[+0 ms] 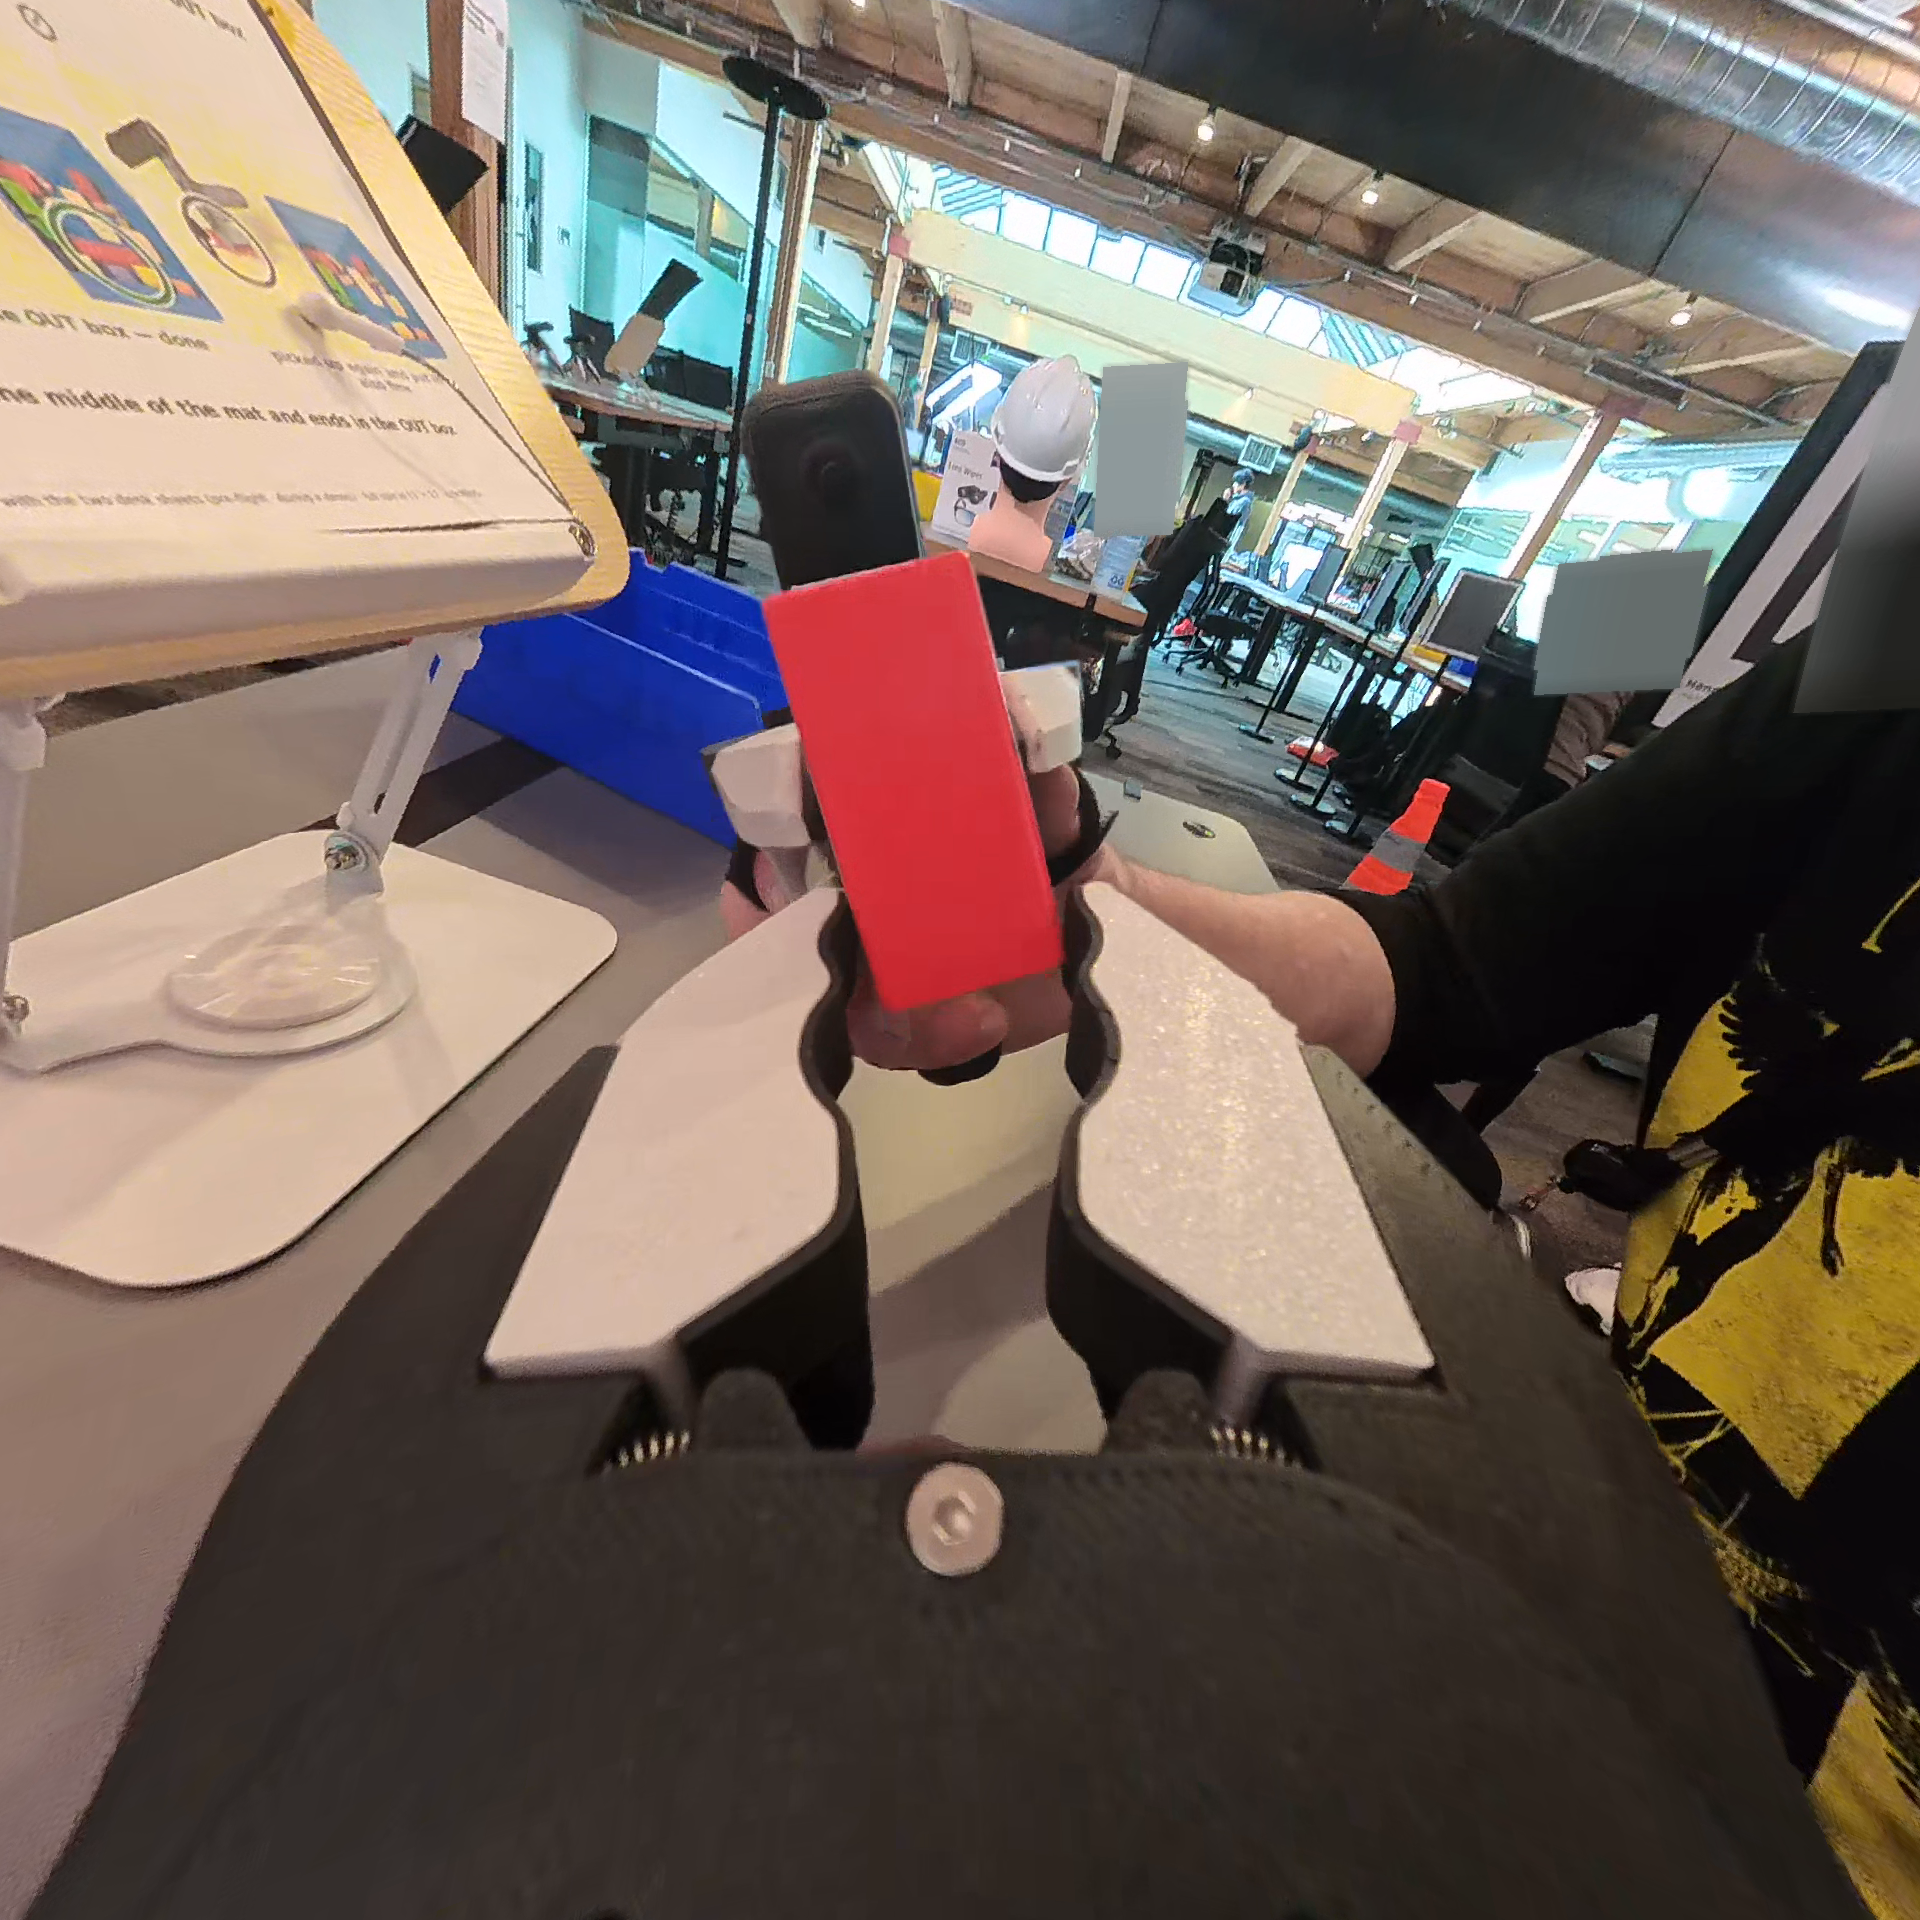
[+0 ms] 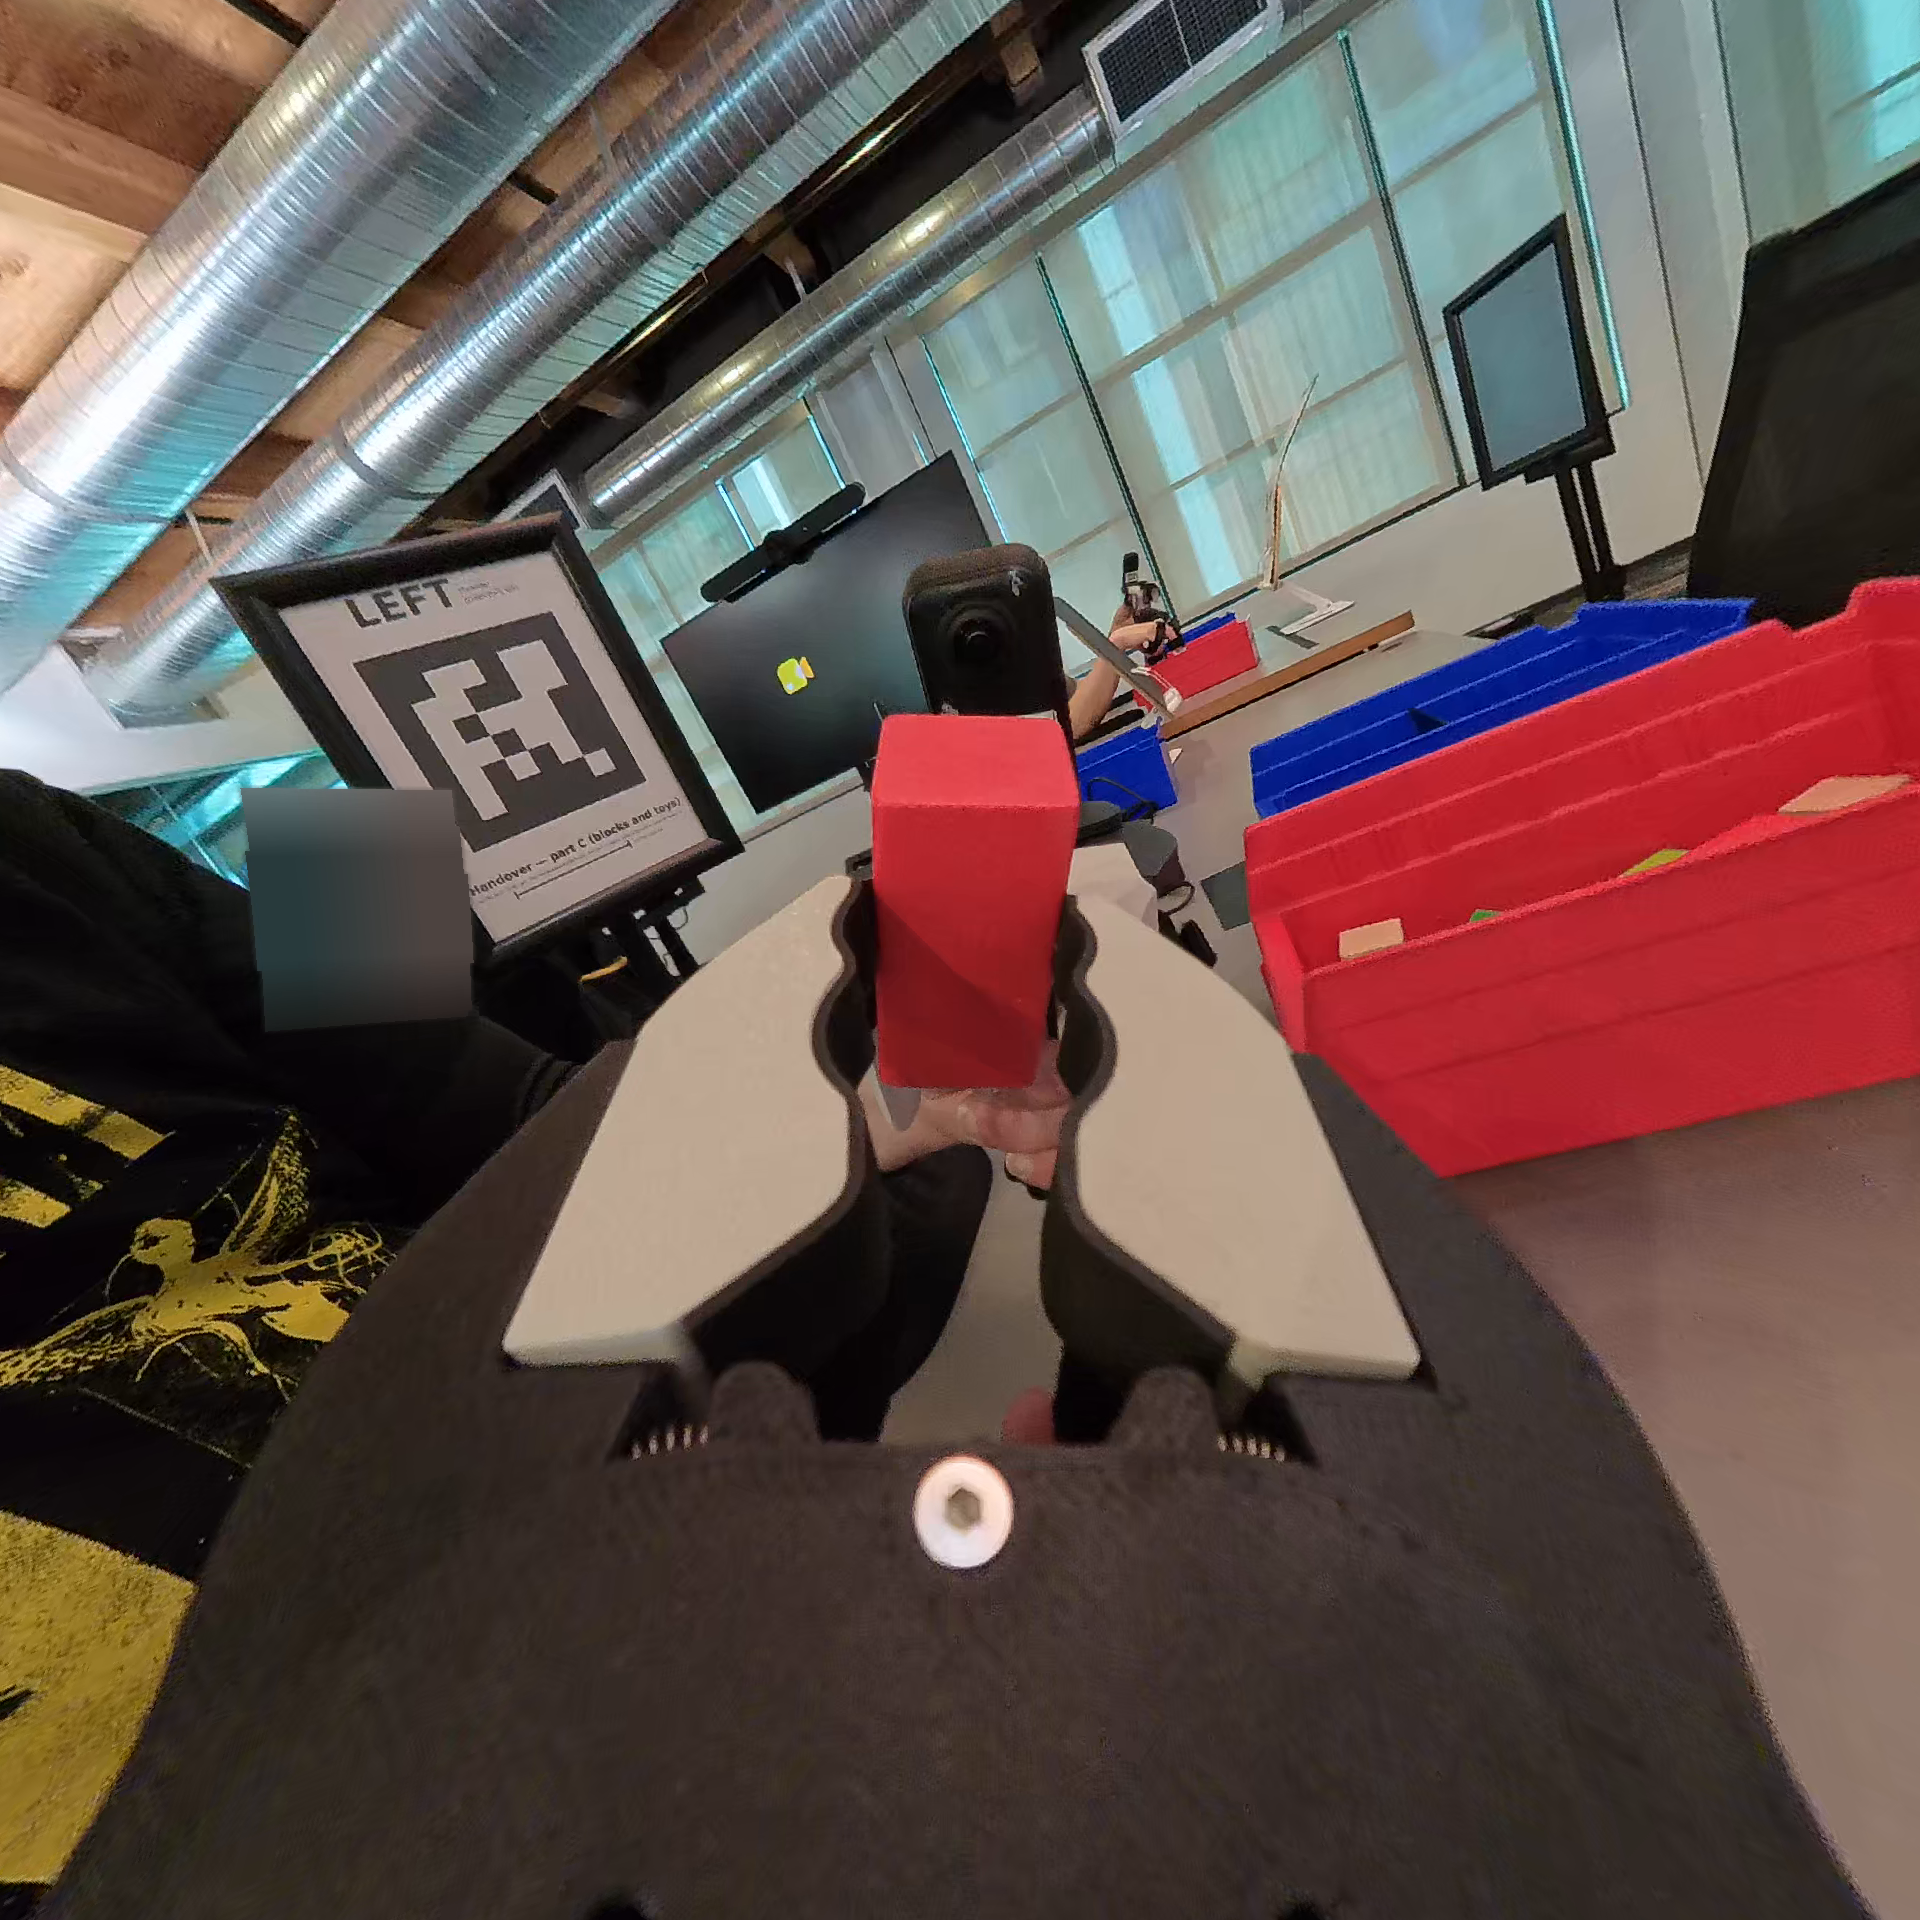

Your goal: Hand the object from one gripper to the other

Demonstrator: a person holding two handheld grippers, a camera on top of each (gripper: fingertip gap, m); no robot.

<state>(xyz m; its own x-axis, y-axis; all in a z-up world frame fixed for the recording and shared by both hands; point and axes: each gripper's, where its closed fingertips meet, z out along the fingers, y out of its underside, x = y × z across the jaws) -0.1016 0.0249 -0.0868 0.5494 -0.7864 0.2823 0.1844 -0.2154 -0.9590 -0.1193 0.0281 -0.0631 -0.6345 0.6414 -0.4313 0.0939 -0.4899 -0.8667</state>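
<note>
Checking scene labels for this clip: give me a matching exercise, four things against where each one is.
Things:
1. red block
2. traffic cone
3. white hard hat
4. red bin

Places:
A. on a mannequin head in the background
B. between the hand-held gripper fingers
C. on the table, with small blocks inside
D. beyond the black sleeve

Pairs: 1-B, 2-D, 3-A, 4-C
</note>
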